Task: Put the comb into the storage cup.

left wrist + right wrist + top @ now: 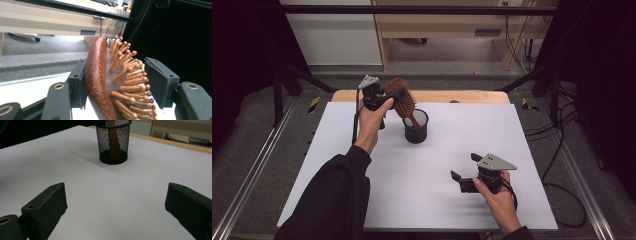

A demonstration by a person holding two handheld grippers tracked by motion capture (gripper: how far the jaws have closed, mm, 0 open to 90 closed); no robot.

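From the high view, the left gripper (pixel 393 96) is raised over the far left part of the worktop (pixel 362 200), held in the person's left hand (pixel 372 122). Between its jaws sits the head of a wooden hairbrush (pixel 402 97). The brush tilts, and its handle reaches down into a black mesh cup (pixel 416 131) that stands on the white worktop just right of that hand. The right gripper (pixel 464 167) rests low over the near right part of the worktop, well apart from the cup, with its jaws spread and nothing between them.

In the left gripper view, the brush head stands edge-on between the two black jaws. The left jaw lies against the smooth brown back of the hairbrush (pixel 96 82). The right jaw stands just beside the tips of the wooden pins (pixel 130 82), and whether it presses on them I cannot tell.

In the right gripper view, the jaws of the right gripper (pixel 116 202) stand wide apart over bare white worktop (pixel 50 157). The mesh cup (pixel 113 141) stands farther off, with the brush handle visible inside it.
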